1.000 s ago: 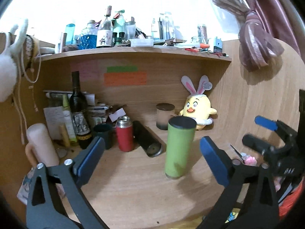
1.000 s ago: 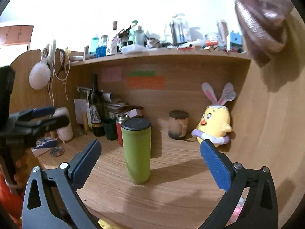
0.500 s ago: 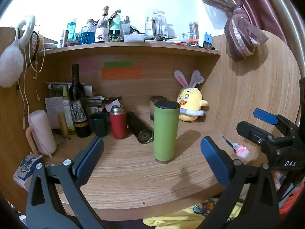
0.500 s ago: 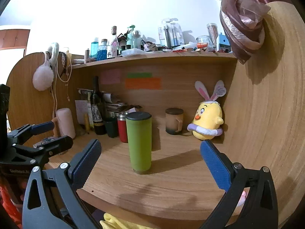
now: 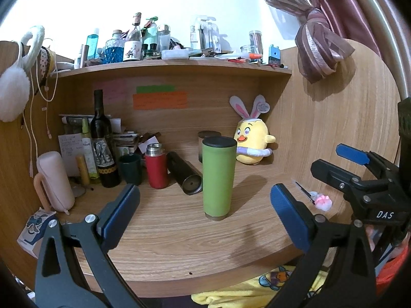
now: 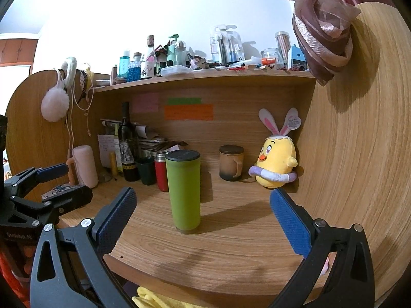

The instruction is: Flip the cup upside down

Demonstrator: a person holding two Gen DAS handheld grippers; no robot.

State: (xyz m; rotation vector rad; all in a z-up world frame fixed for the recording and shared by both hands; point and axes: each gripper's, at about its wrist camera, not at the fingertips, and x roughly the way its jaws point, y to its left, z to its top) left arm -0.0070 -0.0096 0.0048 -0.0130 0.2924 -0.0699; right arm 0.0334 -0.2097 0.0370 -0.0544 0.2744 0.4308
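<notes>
A tall green cup (image 5: 218, 177) with a black end on top stands upright on the wooden desk (image 5: 179, 243); it also shows in the right wrist view (image 6: 183, 190). My left gripper (image 5: 205, 205) is open and empty, held back near the desk's front edge with the cup beyond its fingers. My right gripper (image 6: 203, 210) is open and empty, also short of the cup. Each gripper shows in the other's view, the right one (image 5: 359, 177) at the right and the left one (image 6: 43, 182) at the left.
Behind the cup are a red flask (image 5: 156, 166), a black tube lying on its side (image 5: 185, 173), a dark green mug (image 5: 131, 169), a wine bottle (image 5: 102, 143), a brown mug (image 6: 231, 163) and a yellow plush chick (image 5: 253, 143). A pink bottle (image 5: 54, 182) stands left. Side panels close in the desk.
Both grippers have drawn back from the cup toward the desk's front edge. The cup now stands upright and untouched; both grippers stay open.
</notes>
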